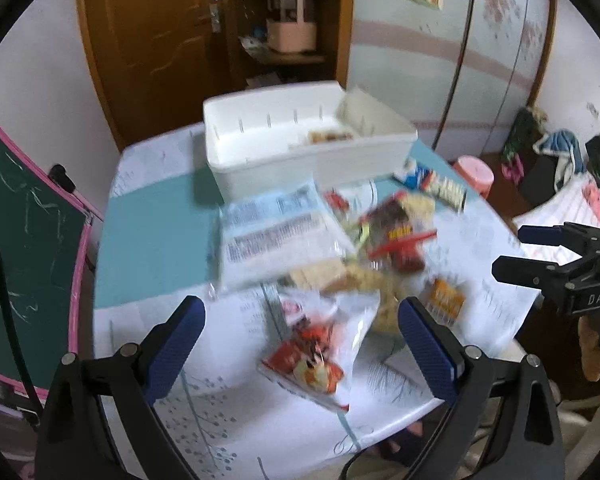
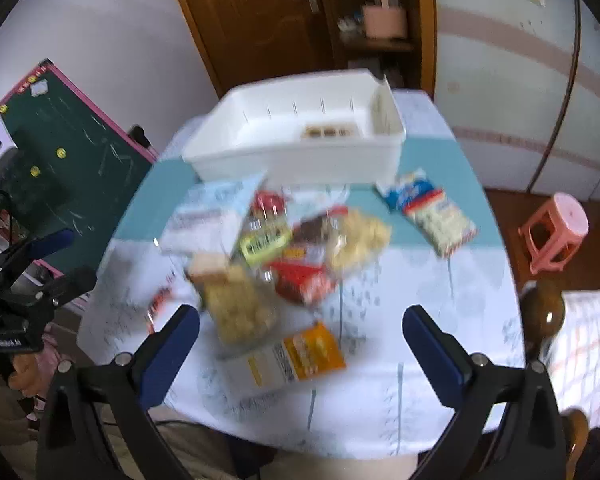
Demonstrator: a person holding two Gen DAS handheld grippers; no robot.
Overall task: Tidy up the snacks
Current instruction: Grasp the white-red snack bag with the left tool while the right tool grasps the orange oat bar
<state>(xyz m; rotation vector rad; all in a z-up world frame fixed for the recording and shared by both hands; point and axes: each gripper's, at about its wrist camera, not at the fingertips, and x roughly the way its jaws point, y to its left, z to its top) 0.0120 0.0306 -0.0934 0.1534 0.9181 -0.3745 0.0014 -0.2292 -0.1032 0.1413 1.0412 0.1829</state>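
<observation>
Both the left gripper (image 1: pixel 302 336) and right gripper (image 2: pixel 300 340) gape wide, empty; slippery crinkly snack packets (image 2: pixel 296 248) heaped before the white plastic bin (image 2: pixel 300 136) could slide off the desk (image 2: pixel 420 320).

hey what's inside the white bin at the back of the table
The white bin holds one brownish snack pack near its right end beside a divider. The near wall hides part of the floor; blur hides detail.

both grippers are black plastic frames with silver round screws at the joints. each left gripper (image 1: pixel 302 320) and right gripper (image 2: pixel 301 330) finger carries a dark blue textured pad. white letters "das" mark the right gripper's body in the left view.
</observation>
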